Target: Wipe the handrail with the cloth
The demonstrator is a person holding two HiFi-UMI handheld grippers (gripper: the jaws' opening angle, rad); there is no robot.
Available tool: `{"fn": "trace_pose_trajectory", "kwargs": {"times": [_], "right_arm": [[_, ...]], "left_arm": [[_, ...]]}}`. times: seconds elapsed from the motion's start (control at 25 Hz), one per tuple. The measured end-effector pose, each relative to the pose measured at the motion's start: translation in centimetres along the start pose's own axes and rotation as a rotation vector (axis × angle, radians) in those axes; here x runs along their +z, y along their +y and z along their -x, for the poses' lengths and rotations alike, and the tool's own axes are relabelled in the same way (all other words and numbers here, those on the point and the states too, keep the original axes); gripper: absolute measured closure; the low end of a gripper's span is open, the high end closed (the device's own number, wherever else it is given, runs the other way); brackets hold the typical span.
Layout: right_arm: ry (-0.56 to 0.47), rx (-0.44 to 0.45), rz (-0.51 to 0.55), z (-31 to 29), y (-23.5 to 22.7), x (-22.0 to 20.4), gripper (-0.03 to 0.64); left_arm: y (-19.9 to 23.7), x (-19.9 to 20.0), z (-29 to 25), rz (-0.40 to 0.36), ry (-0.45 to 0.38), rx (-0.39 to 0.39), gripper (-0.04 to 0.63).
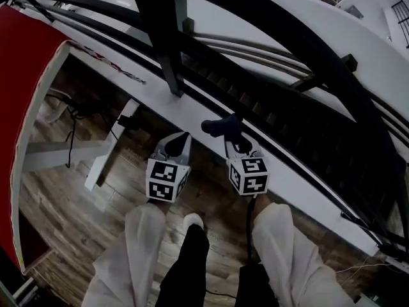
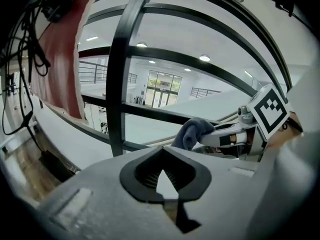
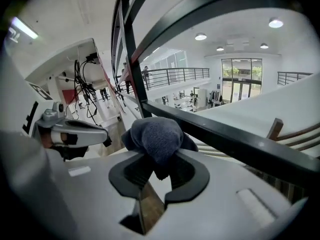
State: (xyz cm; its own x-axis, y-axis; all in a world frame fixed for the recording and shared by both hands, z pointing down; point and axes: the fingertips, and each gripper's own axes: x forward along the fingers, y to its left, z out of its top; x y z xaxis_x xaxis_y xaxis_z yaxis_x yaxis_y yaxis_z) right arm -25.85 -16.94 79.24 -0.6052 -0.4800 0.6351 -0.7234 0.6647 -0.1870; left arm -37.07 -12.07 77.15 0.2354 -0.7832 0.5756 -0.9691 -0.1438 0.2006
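Right gripper (image 3: 158, 165): jaws clamped on a bunched dark blue-grey cloth (image 3: 156, 135), which bulges out above the tips.
Left gripper (image 2: 162, 152): jaws closed tip to tip, nothing between them.
Cloth position: beside a lower black bar of the railing, well below the broad curved black metal handrail (image 1: 313, 50); whether it touches the bar is unclear.
Below: wood-plank floor (image 1: 70, 203).

Lower centre: left gripper (image 2: 161, 156), jaws together, nothing between. Left of centre: black railing post (image 2: 118, 79), upright. Centre right: cloth (image 2: 193, 132), blue, clamped in right gripper (image 2: 211, 136). Upper left: red panel (image 2: 62, 59).
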Motion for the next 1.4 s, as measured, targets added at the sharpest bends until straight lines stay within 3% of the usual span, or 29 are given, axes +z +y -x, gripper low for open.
{"fn": "trace_pose_trajectory", "kwargs": {"times": [0.48, 0.64, 1.04, 1.4], "right_arm": [[-0.047, 0.048, 0.024, -12.0, 1.7, -1.7, 0.545], [-0.061, 0.066, 0.026, -15.4, 2.6, -1.8, 0.545], [-0.05, 0.082, 0.014, -24.1, 5.2, -0.8, 0.545], [-0.015, 0.065, 0.036, -25.3, 5.0, -0.2, 0.545]], "left_arm": [[8.5, -4.8, -5.4, -0.009, -0.041, 0.058, 0.595], [10.7, -4.5, -6.6, -0.023, -0.058, 0.077, 0.595], [14.5, -5.2, -5.7, -0.029, -0.055, 0.1, 0.595], [14.2, -6.5, -5.1, 0.028, -0.048, 0.094, 0.595]]}}
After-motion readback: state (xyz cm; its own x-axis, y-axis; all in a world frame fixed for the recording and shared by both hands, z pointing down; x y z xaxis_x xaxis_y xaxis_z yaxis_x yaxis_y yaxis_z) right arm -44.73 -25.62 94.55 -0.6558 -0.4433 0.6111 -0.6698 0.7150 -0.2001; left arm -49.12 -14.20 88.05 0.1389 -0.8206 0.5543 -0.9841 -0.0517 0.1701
